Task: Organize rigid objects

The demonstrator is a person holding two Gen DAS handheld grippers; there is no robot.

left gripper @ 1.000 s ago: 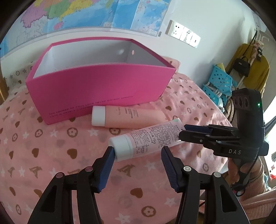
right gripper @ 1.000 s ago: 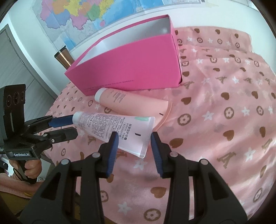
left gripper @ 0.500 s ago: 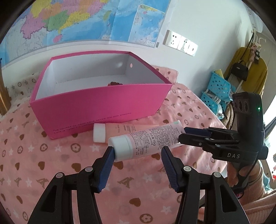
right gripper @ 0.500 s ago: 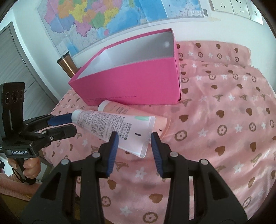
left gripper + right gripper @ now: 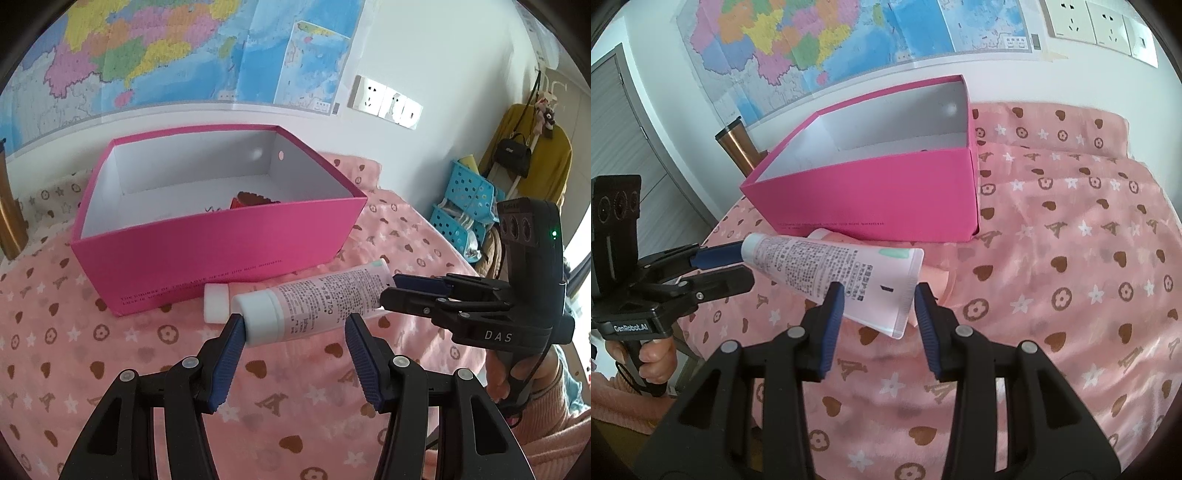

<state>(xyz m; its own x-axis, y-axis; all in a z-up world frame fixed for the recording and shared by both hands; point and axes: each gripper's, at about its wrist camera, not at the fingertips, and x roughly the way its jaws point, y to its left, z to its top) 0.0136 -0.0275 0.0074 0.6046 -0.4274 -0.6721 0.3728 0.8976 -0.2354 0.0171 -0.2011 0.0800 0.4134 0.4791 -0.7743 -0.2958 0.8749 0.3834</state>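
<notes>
Lettering reading "DAS" marks the black body of the right gripper (image 5: pixel 391 291), seen from the left wrist camera, while "GenRobot.AI" is printed on the left gripper (image 5: pixel 735 266) in the right wrist view. Between the two tools hangs a white-capped tube (image 5: pixel 310 306) with a pale pink label covered in small dark print; only "75g" can be read on it. The tube sits raised above the bedspread (image 5: pixel 1071 295), just in front of the pink box (image 5: pixel 221 243).

The right gripper's blue-padded fingers (image 5: pixel 833 314) pinch the flat crimped end of the tube. The left gripper's fingers (image 5: pixel 229 347) stand spread, the cap touching the left-hand pad while the other pad is well clear. A line of small dark text runs along the lower front wall of the box, too fine to read. The open box has a white interior, and a red and dark item (image 5: pixel 251 199) lies on its floor.

A second tube (image 5: pixel 216 302), peach-coloured with a white cap, lies on the bedspread against the foot of the box, partly behind the raised one. The person's right hand (image 5: pixel 513 376) wraps the right gripper's handle, and the left hand (image 5: pixel 650 358) grips the other handle. A coloured map (image 5: pixel 849 37) covers the wall behind, with white wall sockets (image 5: pixel 1100 26) beside it.
</notes>
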